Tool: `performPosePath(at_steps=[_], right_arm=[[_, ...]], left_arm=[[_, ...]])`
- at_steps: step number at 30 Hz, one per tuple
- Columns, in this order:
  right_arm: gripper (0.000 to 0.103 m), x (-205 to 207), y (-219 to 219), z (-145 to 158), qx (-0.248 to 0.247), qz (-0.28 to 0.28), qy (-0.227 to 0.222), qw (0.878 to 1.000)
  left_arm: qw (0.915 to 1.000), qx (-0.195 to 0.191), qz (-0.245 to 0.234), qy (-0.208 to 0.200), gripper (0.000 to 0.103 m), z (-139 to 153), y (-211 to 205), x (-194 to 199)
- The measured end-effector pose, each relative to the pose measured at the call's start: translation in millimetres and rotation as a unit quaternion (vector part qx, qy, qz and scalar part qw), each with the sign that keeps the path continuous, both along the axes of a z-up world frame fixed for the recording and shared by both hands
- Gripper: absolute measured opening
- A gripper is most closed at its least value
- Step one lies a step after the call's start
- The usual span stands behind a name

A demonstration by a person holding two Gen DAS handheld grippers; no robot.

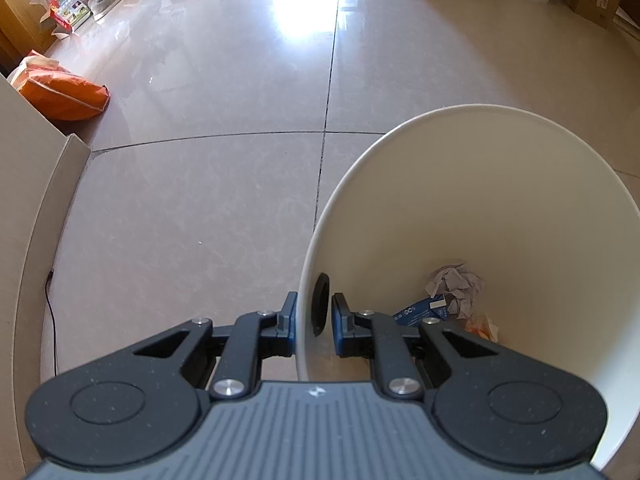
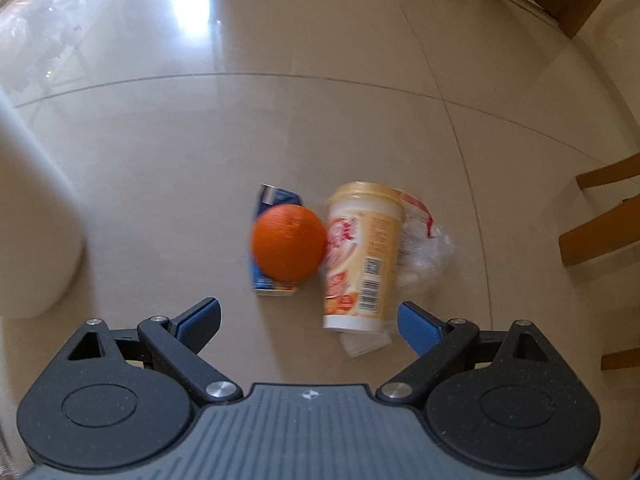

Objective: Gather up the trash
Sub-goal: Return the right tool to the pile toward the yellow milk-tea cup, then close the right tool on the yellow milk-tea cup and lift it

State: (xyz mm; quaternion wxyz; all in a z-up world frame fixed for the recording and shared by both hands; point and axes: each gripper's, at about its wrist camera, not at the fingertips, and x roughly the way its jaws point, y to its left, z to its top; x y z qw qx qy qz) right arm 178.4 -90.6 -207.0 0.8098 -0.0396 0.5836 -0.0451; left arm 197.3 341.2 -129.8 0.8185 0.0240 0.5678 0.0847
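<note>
My left gripper [image 1: 314, 322] is shut on the near rim of a white trash bin [image 1: 500, 184], one finger outside the wall and one inside. At the bin's bottom lie a crumpled paper [image 1: 454, 286], a blue carton [image 1: 420, 312] and an orange scrap [image 1: 482, 326]. In the right wrist view my right gripper [image 2: 308, 322] hangs wide open above the floor with nothing between its fingers. Just beyond it lie an orange [image 2: 289, 246] resting on a blue carton [image 2: 276, 200], a cream paper cup [image 2: 362, 256] on its side, and a clear plastic wrapper [image 2: 424, 248] behind the cup.
The bin's white side [image 2: 32, 216] fills the left of the right wrist view. Wooden chair legs [image 2: 600, 216] stand at the right. In the left wrist view an orange bag [image 1: 64, 92], a beige panel [image 1: 28, 208], a cable [image 1: 50, 320] and far clutter line the tiled floor.
</note>
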Motion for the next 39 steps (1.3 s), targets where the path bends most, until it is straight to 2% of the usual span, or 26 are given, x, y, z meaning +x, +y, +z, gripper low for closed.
performPosePath(at_steps=[7,14,21,28,32,39], right_arm=[[0.097,13.6,-33.1,-35.5,-0.003,-0.011,-0.004,1.0],[0.097,35.2,-57.1,-67.6,-0.005,-0.03,0.01,1.0],[0.097,50.9,-66.1,-87.2,0.021,-0.038,0.024,0.999],[0.097,65.1,-70.8,-106.0,-0.002,-0.045,0.038,0.998],[0.091,69.5,-75.9,-115.3,0.0,-0.052,0.048,0.997],[0.09,76.2,-75.6,-127.6,-0.004,-0.056,0.051,0.997]], left_arm=[[1.0,-0.003,0.0,0.001,0.015,0.3,-0.9,0.8],[1.0,0.002,-0.004,0.003,0.015,0.4,-0.5,0.3],[1.0,0.002,-0.003,0.004,0.015,-0.2,-2.1,1.7],[0.9999,0.01,-0.006,0.007,0.015,-2.4,-3.0,1.8],[0.9999,0.013,-0.007,0.007,0.015,-3.5,-5.4,2.8],[0.9998,0.016,-0.008,0.008,0.015,-4.4,-7.2,2.6]])
